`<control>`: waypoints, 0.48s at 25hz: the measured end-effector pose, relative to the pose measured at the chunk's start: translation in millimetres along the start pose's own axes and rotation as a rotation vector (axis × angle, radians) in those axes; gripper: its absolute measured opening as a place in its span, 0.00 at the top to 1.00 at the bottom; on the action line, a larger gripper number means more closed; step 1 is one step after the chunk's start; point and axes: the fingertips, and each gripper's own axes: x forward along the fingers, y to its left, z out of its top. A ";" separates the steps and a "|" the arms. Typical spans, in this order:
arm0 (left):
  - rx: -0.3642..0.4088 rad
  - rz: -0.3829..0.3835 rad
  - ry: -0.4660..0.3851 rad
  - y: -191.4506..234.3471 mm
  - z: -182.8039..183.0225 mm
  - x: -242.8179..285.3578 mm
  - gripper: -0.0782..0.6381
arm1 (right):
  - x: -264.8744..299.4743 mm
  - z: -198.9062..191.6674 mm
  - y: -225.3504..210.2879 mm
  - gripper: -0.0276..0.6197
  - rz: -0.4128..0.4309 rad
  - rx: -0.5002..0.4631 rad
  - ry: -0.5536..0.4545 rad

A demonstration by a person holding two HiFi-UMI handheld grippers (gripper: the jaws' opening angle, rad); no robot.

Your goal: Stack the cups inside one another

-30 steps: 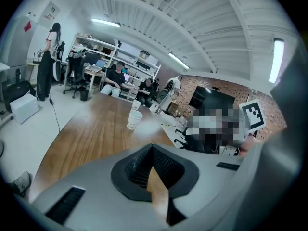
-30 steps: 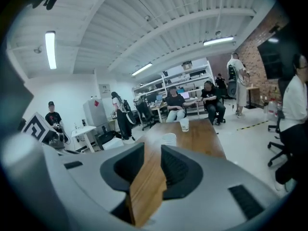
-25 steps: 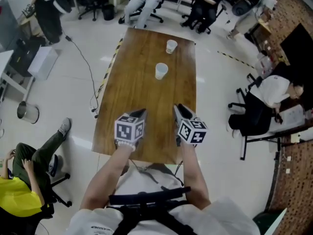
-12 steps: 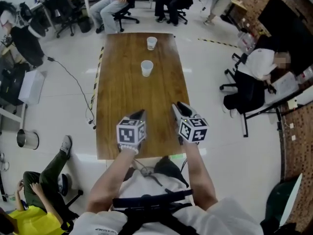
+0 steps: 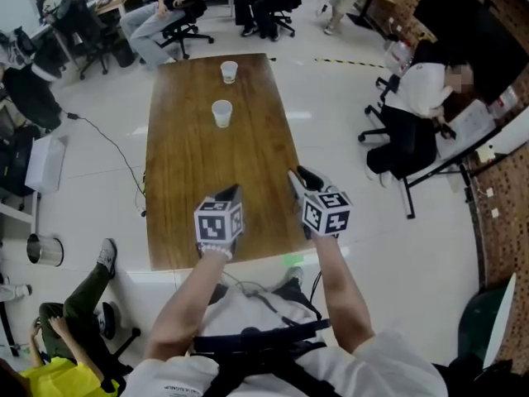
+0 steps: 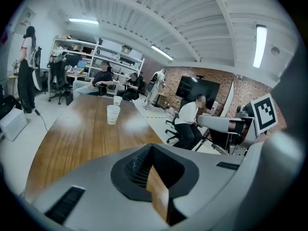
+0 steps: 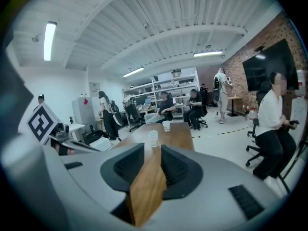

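Wooden table (image 5: 182, 180): long brown top running away from the person; both grippers hang over its near end.
Left arm: bare forearm reaches forward from the lower edge of the head view; left gripper (image 5: 235, 192) is tipped somewhat downward, pointing along the table.
Left gripper state: jaws parted by a narrow slit; only table wood shows through it; nothing held or touched.
Right arm: forearm lies alongside the left; right gripper (image 5: 297, 175) is near the table's right edge, angled forward and down.
Right gripper state: jaws spread wider than the left's; gap empty; no contact.
Near cup (image 5: 221, 113): pale, upright, mouth up, long axis vertical; on the far half, well apart from both grippers.
Far cup (image 5: 230, 72): same posture, beyond the near cup by the far end; the two stand apart, not nested.
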 end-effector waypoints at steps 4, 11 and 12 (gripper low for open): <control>-0.037 0.063 -0.022 -22.4 -2.6 12.4 0.90 | -8.6 5.6 -27.4 0.75 0.063 -0.014 0.001; -0.114 0.204 -0.067 -58.8 -13.6 19.1 0.90 | -15.5 8.8 -72.7 0.75 0.199 -0.042 0.012; -0.130 0.223 -0.077 -62.9 -14.8 18.9 0.90 | -16.9 9.1 -77.3 0.75 0.218 -0.049 0.017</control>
